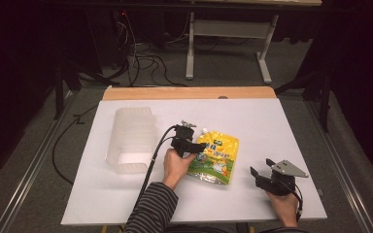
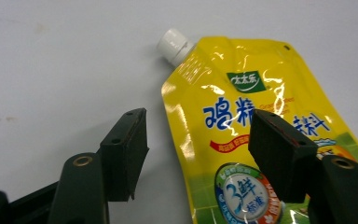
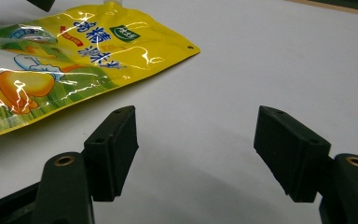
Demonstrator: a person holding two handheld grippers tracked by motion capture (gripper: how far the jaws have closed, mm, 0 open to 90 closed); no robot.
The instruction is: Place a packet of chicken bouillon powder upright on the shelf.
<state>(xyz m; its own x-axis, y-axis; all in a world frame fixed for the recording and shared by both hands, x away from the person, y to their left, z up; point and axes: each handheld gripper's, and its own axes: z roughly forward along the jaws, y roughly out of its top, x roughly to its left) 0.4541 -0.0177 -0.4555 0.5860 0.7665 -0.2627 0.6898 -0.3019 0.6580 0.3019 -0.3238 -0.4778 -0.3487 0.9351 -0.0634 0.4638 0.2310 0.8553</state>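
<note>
A yellow spouted pouch [image 1: 215,156] with blue lettering and a white cap [image 2: 174,45] lies flat on the white table [image 1: 272,126]. My left gripper [image 1: 193,145] hovers over the pouch's left edge, open; in the left gripper view [image 2: 198,151] one jaw stands over the bare table and the other over the pouch [image 2: 242,121]. My right gripper [image 1: 262,171] is open near the front right, apart from the pouch. In the right gripper view [image 3: 196,151] its jaws frame bare table, with the pouch [image 3: 70,60] lying farther off at the upper left.
A translucent white plastic bin [image 1: 131,141] lies on its side at the left of the table. A wooden strip [image 1: 189,92] runs along the far edge. Beyond it are a desk frame [image 1: 228,39] and cables on the floor.
</note>
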